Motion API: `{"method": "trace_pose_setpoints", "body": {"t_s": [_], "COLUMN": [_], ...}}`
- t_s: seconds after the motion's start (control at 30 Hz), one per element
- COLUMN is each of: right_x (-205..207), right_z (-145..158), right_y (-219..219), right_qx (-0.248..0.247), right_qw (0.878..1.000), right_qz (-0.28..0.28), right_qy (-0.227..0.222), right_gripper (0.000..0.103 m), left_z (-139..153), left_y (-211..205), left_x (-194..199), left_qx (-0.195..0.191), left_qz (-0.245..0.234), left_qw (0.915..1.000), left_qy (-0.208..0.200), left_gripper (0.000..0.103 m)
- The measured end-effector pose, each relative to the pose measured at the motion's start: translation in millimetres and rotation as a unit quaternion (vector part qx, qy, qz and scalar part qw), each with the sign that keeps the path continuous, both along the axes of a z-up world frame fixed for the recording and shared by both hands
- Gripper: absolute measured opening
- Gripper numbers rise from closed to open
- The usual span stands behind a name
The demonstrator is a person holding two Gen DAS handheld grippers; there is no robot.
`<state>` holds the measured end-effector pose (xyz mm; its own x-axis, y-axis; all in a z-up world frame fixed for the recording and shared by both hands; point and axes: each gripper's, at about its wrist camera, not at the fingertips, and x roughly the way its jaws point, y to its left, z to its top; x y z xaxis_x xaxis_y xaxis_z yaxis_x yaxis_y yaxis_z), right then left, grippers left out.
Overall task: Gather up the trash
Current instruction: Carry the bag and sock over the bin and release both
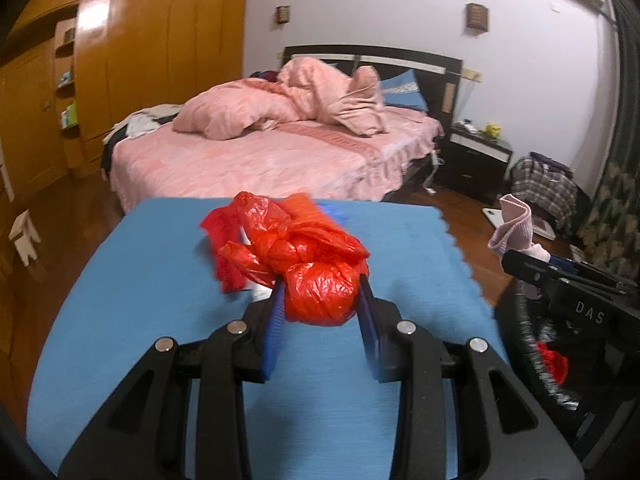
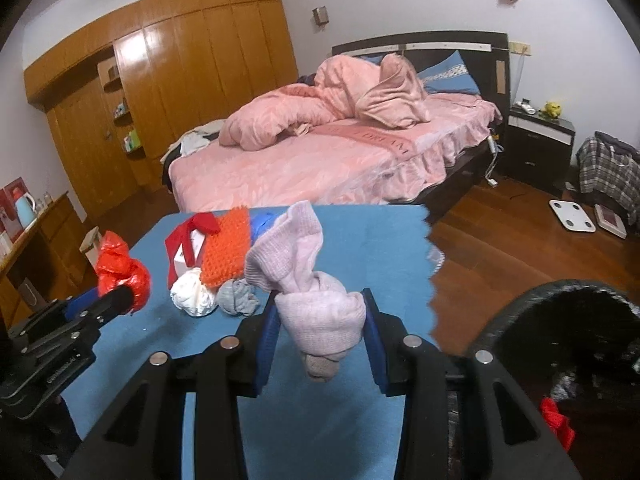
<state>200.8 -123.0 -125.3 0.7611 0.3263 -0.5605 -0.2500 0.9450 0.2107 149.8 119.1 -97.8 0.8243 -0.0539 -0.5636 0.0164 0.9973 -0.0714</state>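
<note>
My left gripper [image 1: 322,292] is shut on a knotted red plastic bag [image 1: 308,276], held above the blue cloth-covered table [image 1: 152,280]; the bag also shows in the right wrist view [image 2: 120,272]. My right gripper [image 2: 322,312] is shut on a knotted pink sock [image 2: 308,280], held over the table near its right edge; the sock also shows in the left wrist view [image 1: 516,228]. A black bin [image 2: 568,360] stands low at the right with a red scrap [image 2: 556,420] inside.
On the table lie a white wad [image 2: 192,296], a grey wad [image 2: 238,298], an orange bristly pad [image 2: 228,248], a red-ribboned box [image 2: 188,248] and a blue item [image 2: 262,220]. A pink bed [image 2: 320,152] stands beyond, with a scale [image 2: 570,216] on the wooden floor.
</note>
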Motion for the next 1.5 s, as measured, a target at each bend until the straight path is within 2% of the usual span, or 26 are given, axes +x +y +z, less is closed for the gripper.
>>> {"method": "trace_pose_setpoints", "body": {"t_s": [0.27,0.53,0.93,1.17,1.23,1.33,1.37,1.4,1.5], "right_x": [-25.3,-43.2,-59.9,-69.5,-70.7,-71.4,-71.7,-72.5,-76.0], "right_z": [13.4,15.4,-5.6,-19.8,-24.9,-28.7,-29.3,-30.1,-29.3], "right_y": [-58.4,-122.0,-198.7,-228.6,-235.5,-241.5,-243.5,-245.2,-246.7], "right_qx": [0.002,-0.001,-0.014,-0.017,-0.016,-0.015,-0.015,-0.016,-0.018], "right_qw": [0.999,0.995,0.983,0.978,0.977,0.975,0.974,0.974,0.972], "right_qz": [-0.044,-0.104,-0.183,-0.205,-0.211,-0.219,-0.221,-0.224,-0.230], "right_qy": [-0.008,-0.007,0.017,0.030,0.036,0.042,0.042,0.042,0.038], "right_gripper": [0.039,0.039,0.039,0.040,0.043,0.045,0.051,0.060,0.074], "left_z": [9.3,11.9,2.9,-11.5,-16.4,-21.5,-22.7,-24.3,-25.1], "left_y": [-59.3,-119.5,-210.5,-241.6,-245.2,-245.9,-244.6,-243.4,-237.6], "left_x": [-3.8,-7.6,-3.7,1.9,2.6,1.9,2.2,1.8,-1.9], "left_qx": [-0.010,-0.018,-0.025,-0.036,-0.041,-0.047,-0.047,-0.046,-0.039], "left_qz": [-0.063,-0.131,-0.226,-0.267,-0.276,-0.286,-0.287,-0.287,-0.282], "left_qw": [0.9979,0.9911,0.9738,0.9630,0.9601,0.9567,0.9564,0.9561,0.9581], "left_qy": [-0.008,-0.015,-0.005,0.013,0.021,0.031,0.033,0.034,0.031], "left_gripper": [0.033,0.033,0.033,0.035,0.040,0.054,0.062,0.064,0.070]}}
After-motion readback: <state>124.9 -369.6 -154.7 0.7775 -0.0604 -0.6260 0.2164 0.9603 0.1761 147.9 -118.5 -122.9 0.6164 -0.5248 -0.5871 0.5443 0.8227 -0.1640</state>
